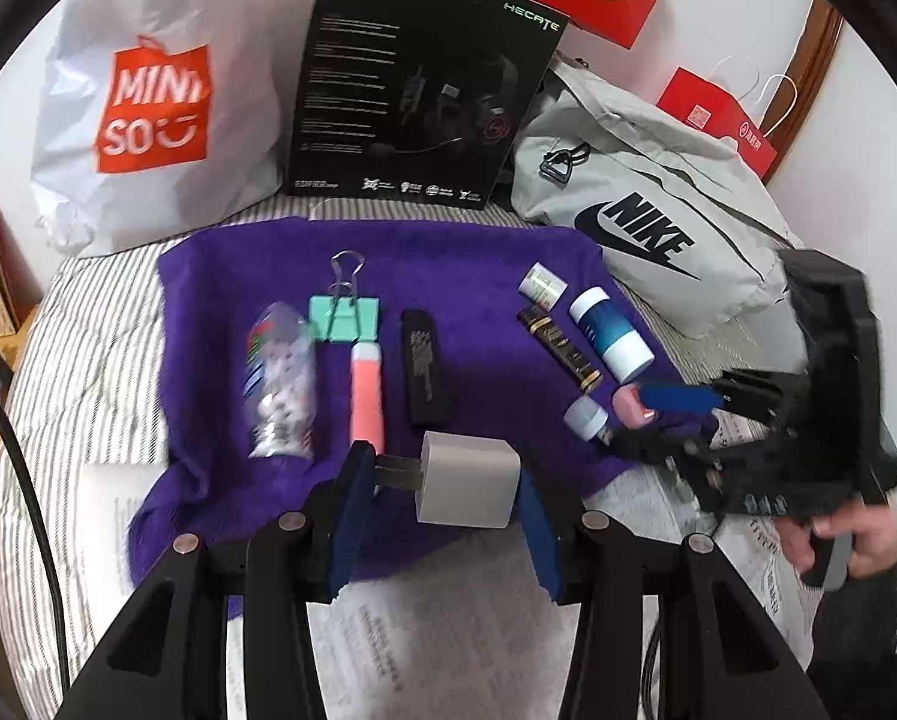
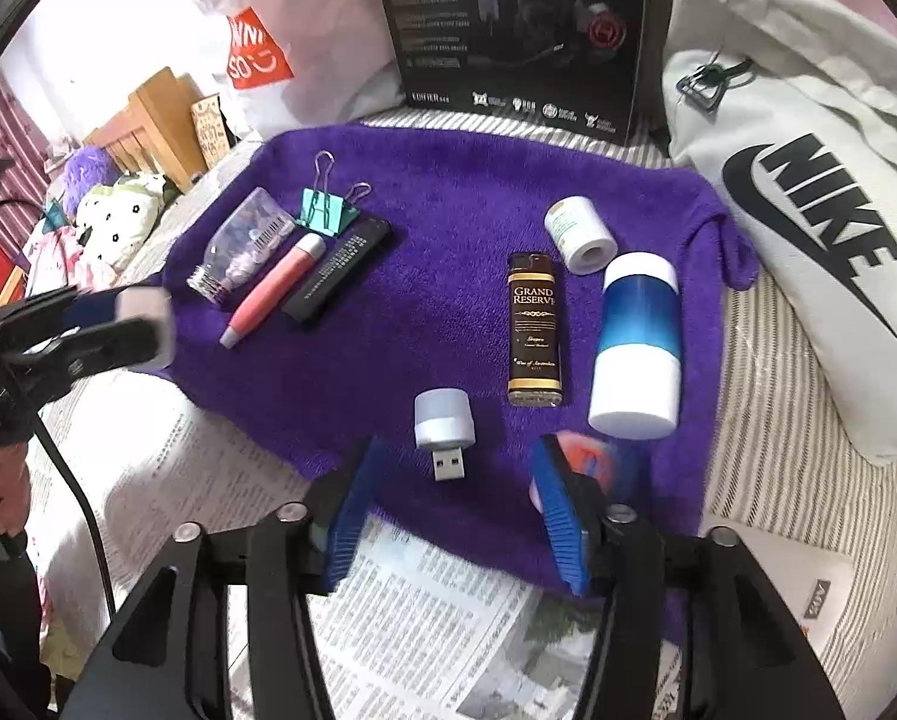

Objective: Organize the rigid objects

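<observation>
A purple towel (image 1: 478,276) carries two rows of small items. On the left lie a clear bottle (image 1: 280,384), a teal binder clip (image 1: 345,315), a pink tube (image 1: 367,390) and a black case (image 1: 424,372). On the right lie a white roll (image 2: 580,234), a blue-and-white cylinder (image 2: 637,342), a brown lighter (image 2: 535,336) and a USB light (image 2: 445,420). My left gripper (image 1: 442,474) is shut on a grey charger plug (image 1: 469,486) above the towel's near edge. My right gripper (image 2: 457,450) is open; the USB light lies just ahead of its pads, untouched. A blurred pink object (image 2: 592,462) sits beside its right pad.
Behind the towel stand a white Miniso bag (image 1: 148,120), a black headset box (image 1: 418,102) and a grey Nike bag (image 1: 646,192). Newspaper (image 2: 424,612) covers the striped bed near me. A hand (image 1: 856,534) holds the right gripper's handle. A cable (image 1: 22,468) runs along the left.
</observation>
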The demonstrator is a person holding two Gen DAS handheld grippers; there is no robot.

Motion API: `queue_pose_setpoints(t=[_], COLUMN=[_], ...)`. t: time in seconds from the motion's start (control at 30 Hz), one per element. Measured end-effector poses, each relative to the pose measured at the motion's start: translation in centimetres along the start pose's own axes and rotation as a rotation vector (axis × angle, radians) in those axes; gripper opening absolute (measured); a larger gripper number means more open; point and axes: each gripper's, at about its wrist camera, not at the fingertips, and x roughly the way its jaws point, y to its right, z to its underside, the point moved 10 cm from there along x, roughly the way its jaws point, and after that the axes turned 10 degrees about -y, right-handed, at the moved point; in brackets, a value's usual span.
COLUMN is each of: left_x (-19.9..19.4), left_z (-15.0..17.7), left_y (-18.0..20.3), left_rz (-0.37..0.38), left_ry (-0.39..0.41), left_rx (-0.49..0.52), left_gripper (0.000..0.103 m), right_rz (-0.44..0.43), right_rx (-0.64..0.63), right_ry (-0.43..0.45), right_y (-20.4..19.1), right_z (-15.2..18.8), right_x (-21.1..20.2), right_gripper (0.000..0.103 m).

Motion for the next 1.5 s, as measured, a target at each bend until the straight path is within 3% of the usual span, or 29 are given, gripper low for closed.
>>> queue_pose_setpoints(t=[0.3, 0.77, 1.33, 1.43, 1.5], left_x=[4.1, 7.4, 6.8, 5.8, 4.7], left_z=[-0.8, -0.3, 0.2, 0.4, 0.8], left_y=[0.6, 0.7, 0.5, 0.4, 0.3], left_rz=[-0.045, -0.194, -0.15, -0.144, -0.127], left_ry=[-0.064, -0.165, -0.165, -0.145, -0.123], left_rx=[0.0, 0.055, 0.018, 0.017, 0.01], left_gripper=[0.044, 0.044, 0.045, 0.048, 0.06], right_rz=[0.006, -0.038, -0.056, -0.053, -0.054], right_rx=[0.023, 0.043, 0.103, 0.124, 0.14], right_ry=[0.078, 0.135, 0.126, 0.136, 0.146], right_y=[0.5, -0.1, 0.9, 0.9, 0.9], right_z=[1.7, 4.0, 6.5, 6.8, 7.0], right_x=[-3.0, -4.5, -4.1, -4.5, -4.8], right_gripper=[0.062, 0.063, 0.066, 0.073, 0.076])
